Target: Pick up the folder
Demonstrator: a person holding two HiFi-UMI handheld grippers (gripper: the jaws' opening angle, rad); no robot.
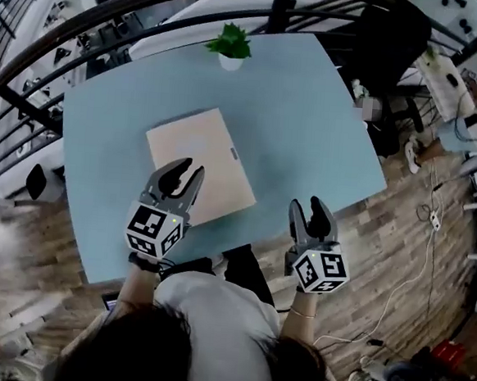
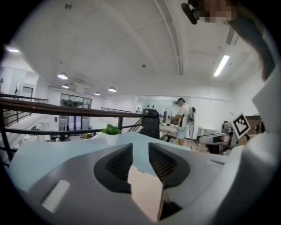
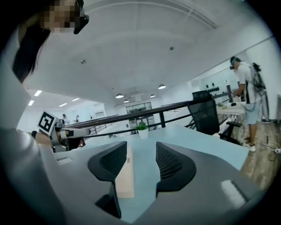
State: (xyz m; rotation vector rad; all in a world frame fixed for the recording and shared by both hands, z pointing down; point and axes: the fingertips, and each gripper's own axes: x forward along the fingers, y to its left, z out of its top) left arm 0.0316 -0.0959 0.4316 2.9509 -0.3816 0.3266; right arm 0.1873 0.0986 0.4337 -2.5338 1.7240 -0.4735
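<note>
Pale blue bench [image 1: 309, 134] carries the tan folder [image 1: 200, 154] flat at its middle, with a potted plant [image 1: 231, 45] at the far edge. Your left gripper [image 1: 191, 168] hangs over the folder's near corner, jaws narrowly apart, unclamped. Your right gripper [image 1: 306, 202] sits beside the folder, jaws wider, empty.

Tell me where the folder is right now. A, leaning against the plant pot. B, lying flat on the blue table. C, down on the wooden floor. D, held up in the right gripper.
B: the folder lies flat on the table, with the open left gripper over its near end and the right gripper open and empty beside it.
</note>
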